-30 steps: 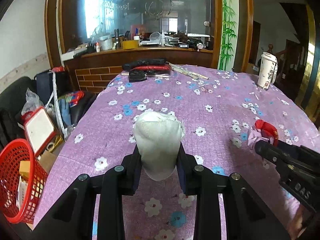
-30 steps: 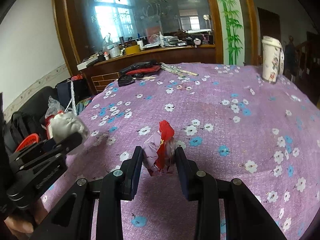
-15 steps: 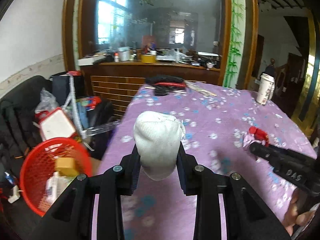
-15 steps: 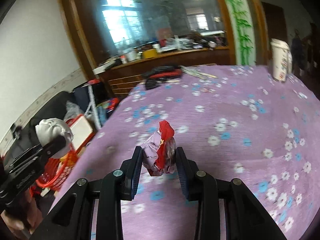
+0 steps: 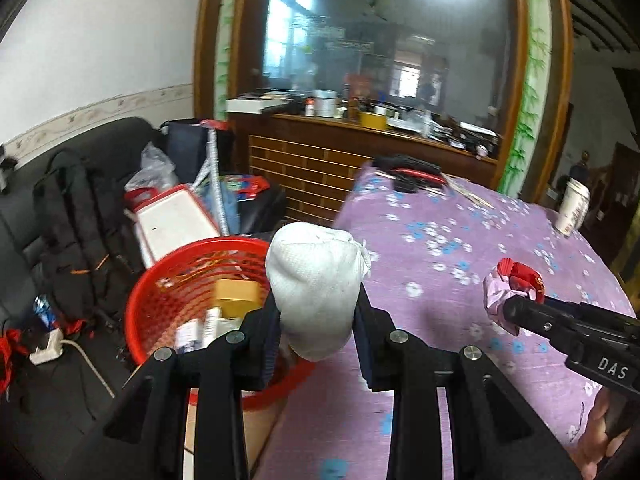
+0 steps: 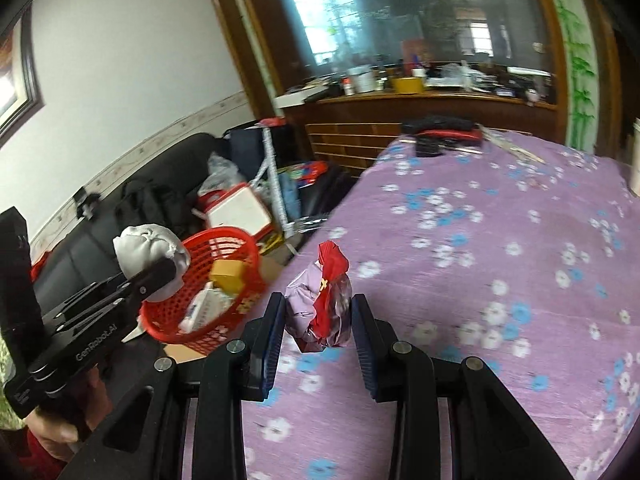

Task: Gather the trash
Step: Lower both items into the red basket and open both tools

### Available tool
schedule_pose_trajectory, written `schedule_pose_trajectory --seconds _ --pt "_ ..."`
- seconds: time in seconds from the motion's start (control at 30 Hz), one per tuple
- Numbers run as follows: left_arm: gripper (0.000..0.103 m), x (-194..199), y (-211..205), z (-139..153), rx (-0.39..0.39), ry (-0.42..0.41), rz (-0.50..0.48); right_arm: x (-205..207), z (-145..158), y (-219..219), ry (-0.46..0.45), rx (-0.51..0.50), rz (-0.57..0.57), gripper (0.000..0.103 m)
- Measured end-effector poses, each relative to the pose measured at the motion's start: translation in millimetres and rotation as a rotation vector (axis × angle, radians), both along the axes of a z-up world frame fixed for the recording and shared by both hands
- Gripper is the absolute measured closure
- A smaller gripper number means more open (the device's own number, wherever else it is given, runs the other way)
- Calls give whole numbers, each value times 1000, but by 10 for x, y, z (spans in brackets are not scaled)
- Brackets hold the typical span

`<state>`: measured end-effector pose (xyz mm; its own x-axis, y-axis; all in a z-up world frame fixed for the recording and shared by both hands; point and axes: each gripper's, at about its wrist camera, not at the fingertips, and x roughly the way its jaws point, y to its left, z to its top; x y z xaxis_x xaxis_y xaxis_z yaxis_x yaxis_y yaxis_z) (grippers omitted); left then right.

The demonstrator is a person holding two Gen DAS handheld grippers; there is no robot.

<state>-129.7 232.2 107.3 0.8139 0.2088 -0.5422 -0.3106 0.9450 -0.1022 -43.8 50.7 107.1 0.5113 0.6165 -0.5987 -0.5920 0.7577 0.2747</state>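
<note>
My left gripper (image 5: 316, 340) is shut on a white crumpled wad (image 5: 314, 280) and holds it at the table's left edge, over the right rim of a red mesh basket (image 5: 160, 292) on the floor. The basket holds a yellow box and other scraps. My right gripper (image 6: 318, 334) is shut on a crumpled pink and red wrapper (image 6: 320, 304) above the purple flowered tablecloth (image 6: 500, 240). The wad (image 6: 148, 246) and the basket (image 6: 236, 248) also show in the right wrist view, left of the wrapper. The wrapper (image 5: 510, 284) shows at the right of the left wrist view.
A black sofa with a backpack (image 5: 76, 216), a white and red box (image 5: 172, 220) and bags stand behind the basket. A paper cup (image 5: 574, 208) stands at the table's far right. Black and red items (image 5: 408, 168) lie at its far end.
Both grippers have swung left from over the table toward the red basket, each keeping its load. The left one now holds the wad by the basket's rim.
</note>
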Motion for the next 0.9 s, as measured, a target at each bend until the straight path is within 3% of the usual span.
schedule_pose_trajectory --seconds 0.4,0.9 --pt "73 -259 741 -56 -50 -1 135 -57 126 743 3 -9 129 66" --pt "73 -202 964 -182 -78 14 157 33 187 1186 22 -11 196 66"
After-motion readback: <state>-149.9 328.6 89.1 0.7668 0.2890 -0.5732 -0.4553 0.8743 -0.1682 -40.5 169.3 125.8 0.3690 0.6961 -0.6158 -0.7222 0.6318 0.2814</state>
